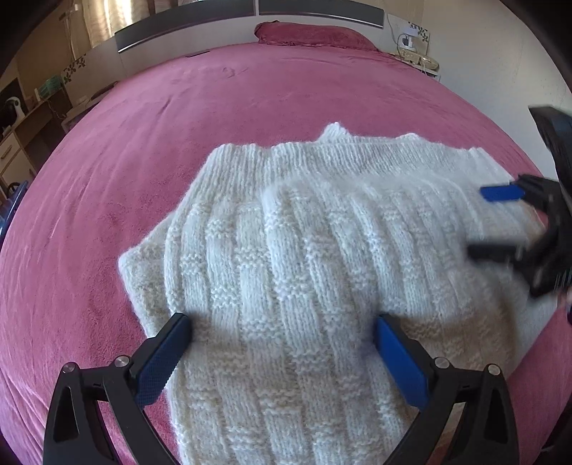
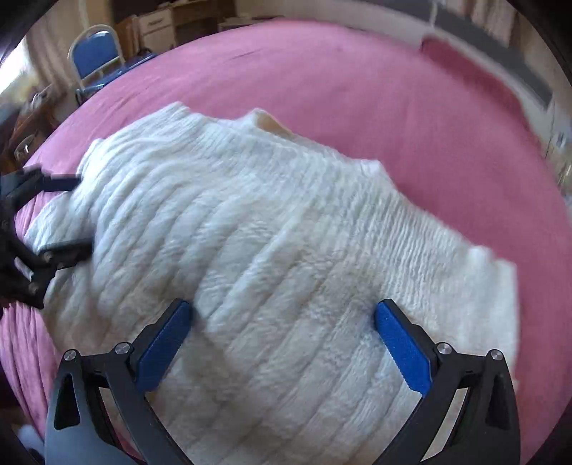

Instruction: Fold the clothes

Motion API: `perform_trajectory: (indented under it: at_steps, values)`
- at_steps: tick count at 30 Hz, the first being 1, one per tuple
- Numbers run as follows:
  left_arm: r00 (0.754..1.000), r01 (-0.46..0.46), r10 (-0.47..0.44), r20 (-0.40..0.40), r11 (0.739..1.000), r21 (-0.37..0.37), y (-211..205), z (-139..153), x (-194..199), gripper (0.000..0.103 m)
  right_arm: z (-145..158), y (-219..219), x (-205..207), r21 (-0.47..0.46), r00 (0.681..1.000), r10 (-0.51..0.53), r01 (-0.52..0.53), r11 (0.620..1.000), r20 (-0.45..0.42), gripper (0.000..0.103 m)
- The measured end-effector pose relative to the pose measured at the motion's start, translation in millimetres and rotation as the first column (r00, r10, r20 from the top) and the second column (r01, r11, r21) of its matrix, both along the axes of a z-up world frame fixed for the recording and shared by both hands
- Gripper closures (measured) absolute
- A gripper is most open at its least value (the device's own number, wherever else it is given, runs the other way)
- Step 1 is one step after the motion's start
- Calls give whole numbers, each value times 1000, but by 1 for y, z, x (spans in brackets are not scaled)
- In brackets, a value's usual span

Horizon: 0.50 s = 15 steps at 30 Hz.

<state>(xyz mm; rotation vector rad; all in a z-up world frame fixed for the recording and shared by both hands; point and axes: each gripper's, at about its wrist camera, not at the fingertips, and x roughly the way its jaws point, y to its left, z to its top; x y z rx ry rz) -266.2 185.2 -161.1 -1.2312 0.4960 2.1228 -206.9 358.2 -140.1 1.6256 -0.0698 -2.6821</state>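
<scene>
A white knitted sweater [image 1: 304, 232] lies partly folded on the pink bedspread [image 1: 178, 107], one layer doubled over another. My left gripper [image 1: 284, 325] hovers open over the sweater's near part, its blue pads wide apart with nothing between them. In this view my right gripper [image 1: 497, 220] comes in from the right, blurred and open over the sweater's right edge. In the right wrist view the sweater [image 2: 268, 221] fills the middle, with my right gripper [image 2: 282, 311] open above it and holding nothing. The left gripper [image 2: 68, 214] shows at the sweater's left edge, open.
A pink pillow [image 1: 314, 35] and a dark headboard [image 1: 250, 21] lie at the far end of the bed. A blue chair [image 2: 96, 53] and drawers stand beyond the bed's edge. A bedside stand with cables [image 1: 418, 57] is at the far right.
</scene>
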Motion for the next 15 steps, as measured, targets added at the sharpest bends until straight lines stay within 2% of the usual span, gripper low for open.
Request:
perform_trajectory:
  at_steps: [3, 5, 7, 9, 11, 12, 14, 15]
  values:
    - [1000, 7, -7, -3, 1000, -2, -10, 3, -1, 0, 20, 10, 0, 13, 997, -62, 63, 998, -52, 0]
    - [1000, 9, -9, -6, 1000, 1, -8, 2, -1, 0, 35, -2, -5, -38, 994, -11, 7, 999, -110, 0]
    - [1000, 8, -8, -4, 1000, 7, -7, 1, -2, 0, 34, -32, -23, -10, 990, 108, -110, 994, -95, 0]
    - [1000, 8, -8, -5, 1000, 6, -6, -3, -3, 0, 10, -57, -51, 70, 977, 214, -214, 974, 10, 0]
    - [1000, 11, -11, -3, 1000, 2, -7, -3, -3, 0, -5, -53, -65, 49, 975, 215, -217, 975, 49, 0]
    - [1000, 13, -13, -1, 1000, 2, -8, -2, -3, 0, -3, -42, -70, 1, 986, 165, -165, 986, 36, 0]
    - [1000, 16, -16, 2, 1000, 3, -10, -2, -3, 0, 10, -36, -69, 8, 994, 106, -106, 994, -7, 0]
    - [1000, 16, -16, 1, 1000, 4, -10, -2, -4, 0, 21, -41, -67, -7, 992, 116, -117, 993, -49, 0]
